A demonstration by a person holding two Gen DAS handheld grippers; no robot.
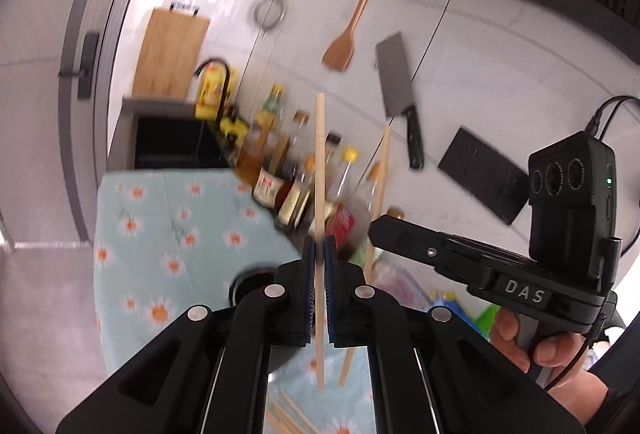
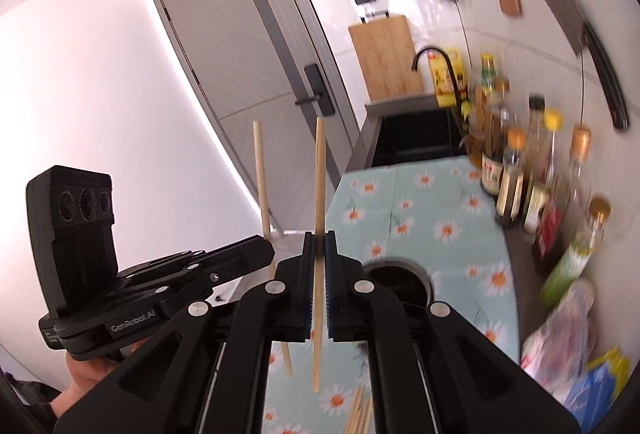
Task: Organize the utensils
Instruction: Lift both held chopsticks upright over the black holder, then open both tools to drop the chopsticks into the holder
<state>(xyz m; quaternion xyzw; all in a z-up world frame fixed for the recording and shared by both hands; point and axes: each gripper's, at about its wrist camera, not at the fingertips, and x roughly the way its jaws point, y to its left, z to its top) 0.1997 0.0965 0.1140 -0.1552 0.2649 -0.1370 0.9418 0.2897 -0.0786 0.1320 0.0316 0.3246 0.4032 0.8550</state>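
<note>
My left gripper is shut on a pale wooden chopstick that stands nearly upright, above a counter covered in flowered cloth. My right gripper is shut on a second chopstick, also upright. Each view shows the other gripper beside it with its own stick. A dark round holder sits on the cloth below and to the right of the right gripper, partly hidden. Several more chopsticks lie on the cloth under the grippers.
Sauce and oil bottles line the wall side of the counter. A black sink, tap and wooden board lie beyond. A cleaver, wooden spatula and strainer hang on the tiles. Plastic bags sit near right; a door is left.
</note>
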